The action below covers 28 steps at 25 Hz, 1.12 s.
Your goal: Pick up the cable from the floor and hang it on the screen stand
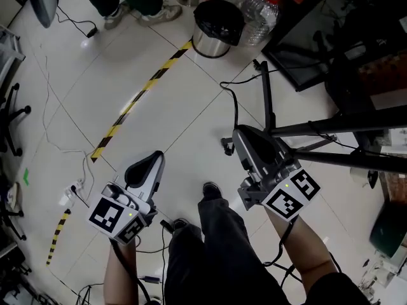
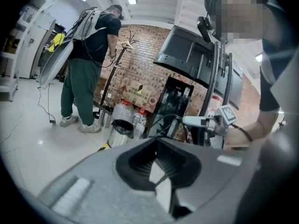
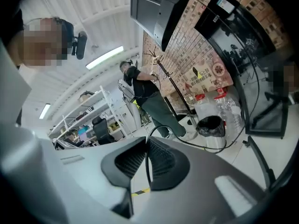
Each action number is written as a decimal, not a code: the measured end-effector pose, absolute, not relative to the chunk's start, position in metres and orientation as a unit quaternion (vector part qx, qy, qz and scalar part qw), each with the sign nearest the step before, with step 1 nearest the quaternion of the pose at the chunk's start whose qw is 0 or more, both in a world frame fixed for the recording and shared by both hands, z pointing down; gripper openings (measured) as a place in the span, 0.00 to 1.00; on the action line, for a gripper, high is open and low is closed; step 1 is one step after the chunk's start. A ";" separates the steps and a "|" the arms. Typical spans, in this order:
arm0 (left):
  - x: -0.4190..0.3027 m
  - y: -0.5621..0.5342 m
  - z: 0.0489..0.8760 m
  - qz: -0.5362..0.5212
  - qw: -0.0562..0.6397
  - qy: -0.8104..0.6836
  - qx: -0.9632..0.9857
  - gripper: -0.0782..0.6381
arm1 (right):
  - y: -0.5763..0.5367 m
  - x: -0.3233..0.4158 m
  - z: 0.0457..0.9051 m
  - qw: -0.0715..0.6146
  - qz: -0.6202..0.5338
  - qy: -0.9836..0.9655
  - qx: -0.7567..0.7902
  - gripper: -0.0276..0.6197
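Observation:
A thin black cable rises from the floor by the screen stand and runs into my right gripper. In the right gripper view that cable arcs in from the right and passes down between the ribbed pads of the right gripper, which is shut on it. The dark screen hangs above. My left gripper is held low at the left, apart from the cable. In its own view the left gripper has its pads together with nothing held.
A steel bin with a black liner and water bottles stand at the back. Yellow-black tape crosses the floor. Another person's feet are at the top. A power strip with white leads lies at the left. Black tripod legs spread right.

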<state>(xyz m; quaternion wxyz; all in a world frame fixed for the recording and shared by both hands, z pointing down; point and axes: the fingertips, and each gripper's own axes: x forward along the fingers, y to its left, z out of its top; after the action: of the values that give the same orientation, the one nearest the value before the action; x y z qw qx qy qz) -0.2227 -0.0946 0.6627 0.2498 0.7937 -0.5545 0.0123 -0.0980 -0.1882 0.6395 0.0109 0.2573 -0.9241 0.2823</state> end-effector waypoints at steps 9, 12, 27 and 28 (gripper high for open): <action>-0.184 -0.107 0.507 -0.005 0.217 -0.557 0.802 0.12 | -0.178 -0.060 0.497 -0.008 0.248 -0.929 0.274 0.08; -0.174 -0.118 0.458 -0.020 0.195 -0.551 0.811 0.12 | -0.175 -0.055 0.453 -0.022 0.228 -0.934 0.273 0.08; -0.116 -0.096 0.319 -0.028 0.153 -0.479 0.864 0.12 | -0.131 -0.018 0.302 -0.068 0.184 -0.933 0.303 0.08; -0.110 -0.096 0.311 -0.029 0.146 -0.474 0.868 0.12 | -0.129 -0.011 0.295 -0.070 0.180 -0.931 0.309 0.08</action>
<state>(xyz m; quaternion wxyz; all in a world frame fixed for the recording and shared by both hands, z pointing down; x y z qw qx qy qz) -0.1098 -0.0958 0.3106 0.1465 0.8676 -0.4743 -0.0290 -0.0114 -0.1291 0.2949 -0.0697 0.3088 -0.9314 0.1797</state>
